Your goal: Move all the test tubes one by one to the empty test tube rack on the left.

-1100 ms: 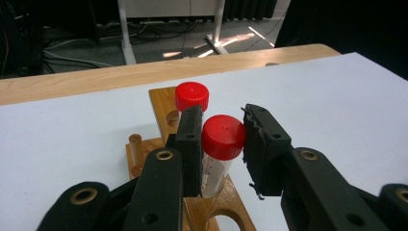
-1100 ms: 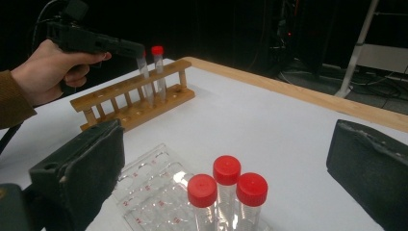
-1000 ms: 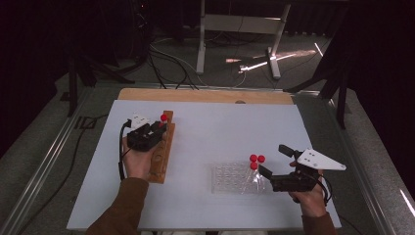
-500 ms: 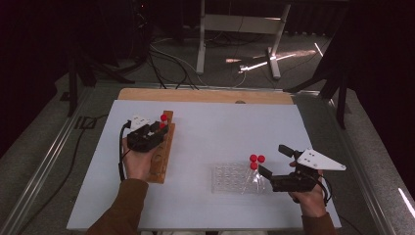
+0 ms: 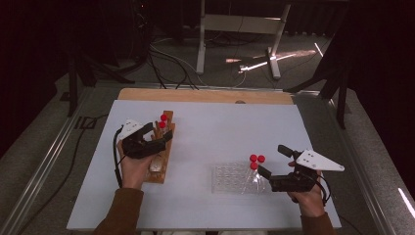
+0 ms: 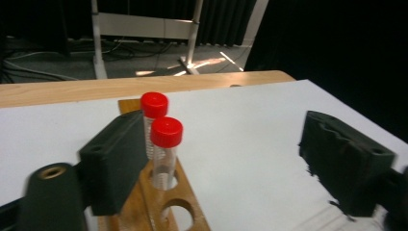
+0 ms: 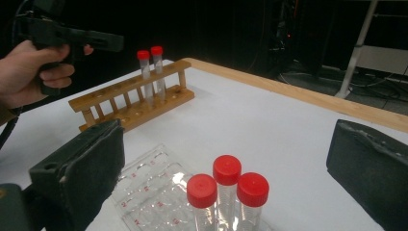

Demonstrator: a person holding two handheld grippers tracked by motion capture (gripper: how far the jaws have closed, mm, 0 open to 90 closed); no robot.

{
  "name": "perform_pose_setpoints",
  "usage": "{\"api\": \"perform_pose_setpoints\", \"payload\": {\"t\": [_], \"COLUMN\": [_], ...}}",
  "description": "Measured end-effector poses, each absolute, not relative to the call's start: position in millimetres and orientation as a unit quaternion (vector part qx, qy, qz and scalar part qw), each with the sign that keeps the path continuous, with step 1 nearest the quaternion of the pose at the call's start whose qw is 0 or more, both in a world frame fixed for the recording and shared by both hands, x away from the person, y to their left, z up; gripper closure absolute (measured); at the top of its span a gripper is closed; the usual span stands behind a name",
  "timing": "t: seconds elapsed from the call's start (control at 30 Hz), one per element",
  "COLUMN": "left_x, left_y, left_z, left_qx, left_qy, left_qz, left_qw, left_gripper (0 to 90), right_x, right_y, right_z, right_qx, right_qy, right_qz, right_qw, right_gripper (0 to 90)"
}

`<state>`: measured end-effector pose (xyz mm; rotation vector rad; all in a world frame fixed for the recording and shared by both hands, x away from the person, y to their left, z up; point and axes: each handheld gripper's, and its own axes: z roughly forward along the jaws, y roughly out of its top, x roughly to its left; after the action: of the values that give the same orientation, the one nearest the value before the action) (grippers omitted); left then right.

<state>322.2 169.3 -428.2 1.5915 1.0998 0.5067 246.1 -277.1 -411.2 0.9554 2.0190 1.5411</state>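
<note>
A wooden tube rack (image 5: pixel 156 172) lies at the table's left with two red-capped tubes (image 5: pixel 163 121) upright in its far holes. My left gripper (image 5: pixel 159 133) hovers over the rack; its jaws have just been opening and stand wide. In the left gripper view the two tubes (image 6: pixel 166 139) stand in the rack (image 6: pixel 171 209) close beside one jaw, with no pad pressing on them. My right gripper (image 5: pixel 274 160) is open at the right, level with three red-capped tubes (image 5: pixel 255 160) in a clear tray (image 5: pixel 227 178). These tubes (image 7: pixel 226 180) stand between its jaws, untouched.
A wooden strip (image 5: pixel 205 95) borders the white table's far edge. Beyond it are a metal stand (image 5: pixel 235 29) and cables on the dark floor. The right gripper view shows the rack (image 7: pixel 130 103) and the left hand's gripper (image 7: pixel 91 38) farther off.
The left gripper's jaws have spread apart, letting go of the nearer red-capped tube, which now stands in the rack. The left hand has shifted slightly. The right hand has stayed still.
</note>
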Motion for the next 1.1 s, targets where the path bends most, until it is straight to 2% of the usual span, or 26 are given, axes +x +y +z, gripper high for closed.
{"api": "perform_pose_setpoints", "payload": {"t": [0.33, 0.8, 1.1], "left_x": [305.7, 290.7, 285.0], "left_y": [161.7, 155.8, 155.6], "left_z": [-422.8, -424.2, -421.4], "left_qx": [0.678, 0.685, 0.682], "left_qy": [0.439, 0.417, 0.410], "left_qz": [0.202, 0.202, 0.201], "left_qw": [0.554, 0.562, 0.571], "left_gripper": [1.6, 0.6, 0.6], "right_x": [251.9, 257.5, 262.4], "right_y": [-282.9, -290.3, -294.5], "right_z": [-422.6, -433.8, -443.7], "right_qx": [0.354, 0.365, 0.383], "right_qy": [0.724, 0.728, 0.734], "right_qz": [0.554, 0.540, 0.521], "right_qw": [0.209, 0.213, 0.207], "right_gripper": [0.0, 1.1, 8.5]}}
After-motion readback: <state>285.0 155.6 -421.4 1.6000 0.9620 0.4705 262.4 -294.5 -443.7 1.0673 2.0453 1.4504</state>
